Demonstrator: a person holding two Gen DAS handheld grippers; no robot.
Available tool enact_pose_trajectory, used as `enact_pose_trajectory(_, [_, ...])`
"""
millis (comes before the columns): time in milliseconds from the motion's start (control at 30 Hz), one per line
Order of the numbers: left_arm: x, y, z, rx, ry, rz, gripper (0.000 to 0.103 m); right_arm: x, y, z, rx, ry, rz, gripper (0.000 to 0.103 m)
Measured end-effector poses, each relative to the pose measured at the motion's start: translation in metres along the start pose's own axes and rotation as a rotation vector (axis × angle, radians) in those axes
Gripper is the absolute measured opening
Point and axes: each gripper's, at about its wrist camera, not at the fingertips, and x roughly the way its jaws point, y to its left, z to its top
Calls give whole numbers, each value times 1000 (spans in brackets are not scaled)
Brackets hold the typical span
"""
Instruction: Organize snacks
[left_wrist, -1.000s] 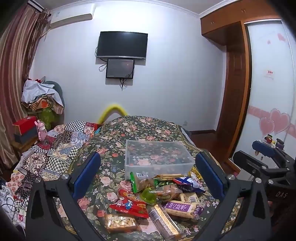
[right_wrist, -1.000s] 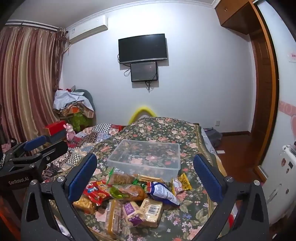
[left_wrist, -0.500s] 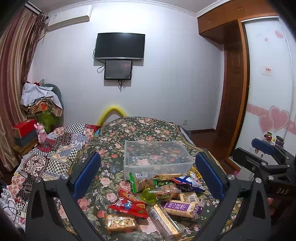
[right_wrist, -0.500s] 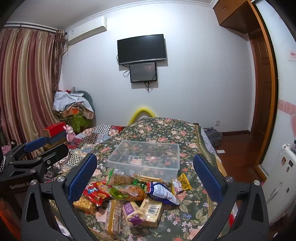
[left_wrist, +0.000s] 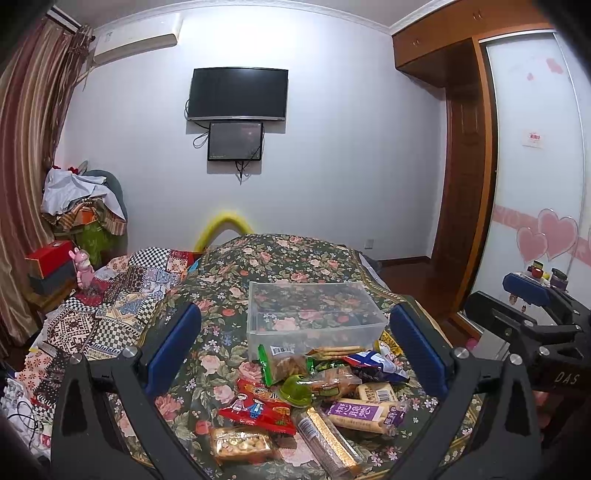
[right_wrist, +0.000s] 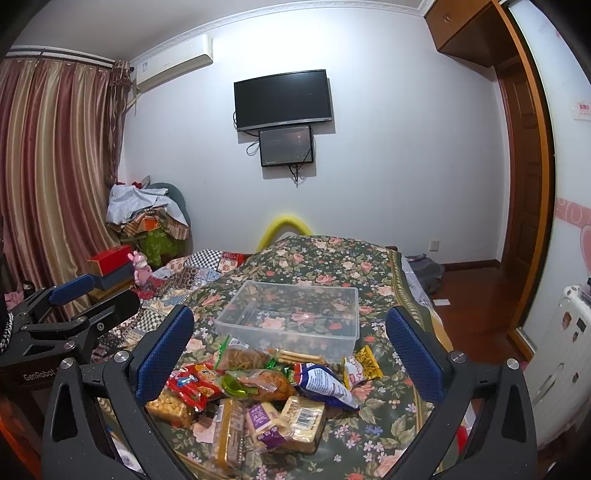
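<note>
A clear plastic bin (left_wrist: 314, 314) stands empty on the floral cloth; it also shows in the right wrist view (right_wrist: 295, 314). A pile of snack packets (left_wrist: 314, 398) lies in front of it, with a red packet (left_wrist: 258, 406), a purple-labelled bar (left_wrist: 360, 413) and a blue-white bag (right_wrist: 325, 384). My left gripper (left_wrist: 295, 350) is open and empty, held above and short of the pile. My right gripper (right_wrist: 290, 354) is open and empty, likewise above the pile (right_wrist: 258, 398).
The floral cloth (left_wrist: 280, 258) covers a raised surface, with patchwork bedding (left_wrist: 110, 306) to its left. A wardrobe and wooden door (left_wrist: 469, 184) stand on the right. Curtains (right_wrist: 55, 166) and a heap of clothes (right_wrist: 147, 218) are on the left.
Both views have tilted slightly, so the scene sits a touch lower. The snacks and the bin have not moved. Both grippers stay open.
</note>
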Motion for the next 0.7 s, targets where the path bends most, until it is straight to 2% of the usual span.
enact_pose_trajectory(700, [-1,1,3,0,-3,2,103,-1,1,0,2,-4,2,103])
